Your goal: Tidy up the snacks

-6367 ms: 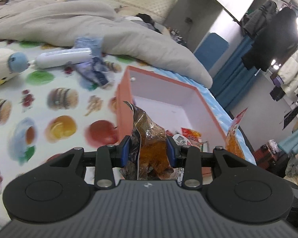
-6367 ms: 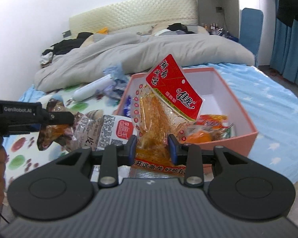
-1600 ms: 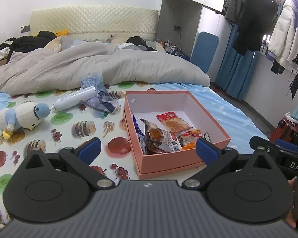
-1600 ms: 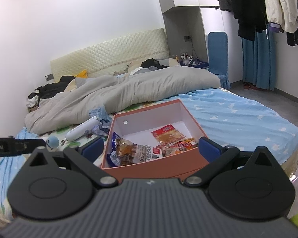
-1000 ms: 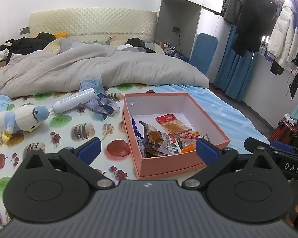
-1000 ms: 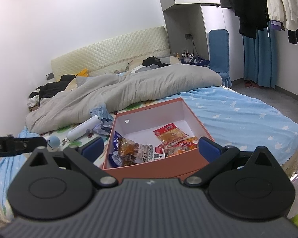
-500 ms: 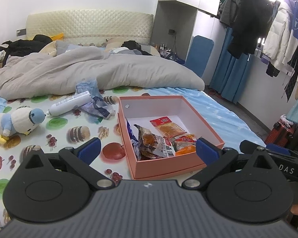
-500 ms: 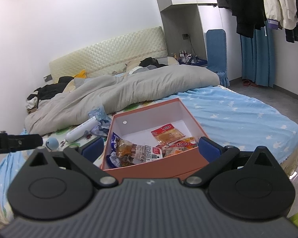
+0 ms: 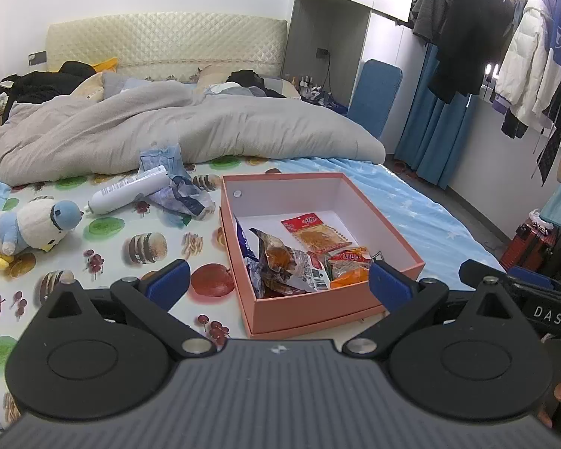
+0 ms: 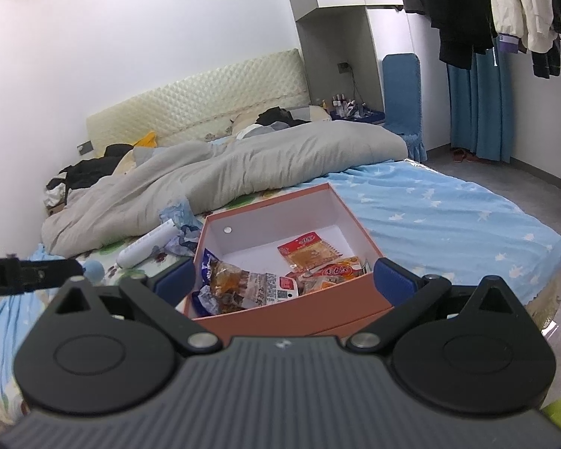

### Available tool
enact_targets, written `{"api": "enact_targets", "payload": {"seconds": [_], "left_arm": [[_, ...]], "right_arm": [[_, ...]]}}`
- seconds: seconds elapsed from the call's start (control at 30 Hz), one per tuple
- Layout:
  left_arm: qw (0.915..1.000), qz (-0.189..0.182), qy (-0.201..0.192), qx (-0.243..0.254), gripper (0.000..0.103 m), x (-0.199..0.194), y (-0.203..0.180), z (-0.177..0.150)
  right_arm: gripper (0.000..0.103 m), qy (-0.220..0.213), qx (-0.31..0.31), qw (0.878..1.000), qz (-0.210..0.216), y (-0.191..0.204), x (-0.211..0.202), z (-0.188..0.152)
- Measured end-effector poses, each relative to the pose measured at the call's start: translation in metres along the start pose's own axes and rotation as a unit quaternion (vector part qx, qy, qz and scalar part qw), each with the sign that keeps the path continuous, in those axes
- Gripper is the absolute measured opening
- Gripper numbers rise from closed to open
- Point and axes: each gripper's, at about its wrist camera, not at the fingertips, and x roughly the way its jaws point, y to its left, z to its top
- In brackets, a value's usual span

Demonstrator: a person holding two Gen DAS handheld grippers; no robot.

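above pink box (image 9: 336,308): both tools spread, empty.

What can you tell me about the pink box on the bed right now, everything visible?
The pink box is a square, shallow, rigid box, cardboard by its look, salmon-pink outside and white inside, open with no lid in view. A small round disc sits on its far inner wall. It rests flat on the bed, straddling the fruit-print sheet and the blue star sheet. Several snack packets lie inside, crowded toward the near side. Neither gripper touches it.
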Motion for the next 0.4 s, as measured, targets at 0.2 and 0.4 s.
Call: {"api": "enact_targets", "payload": {"seconds": [0.2,0.4], "left_arm": [[1.0000,0.003,-0.004,0.001,0.103,0.0001,-0.0004,-0.0003],[0.9999,0.003,-0.010,-0.006,0.103,0.0010,0.0008,0.0013]], "right_arm": [[0.103,-0.001,-0.002,1.000,-0.003,0.0006,0.0008,0.0009],[0.103,-0.004,-0.007,1.000,-0.005,-0.0002,-0.0005,0.0022]]}}
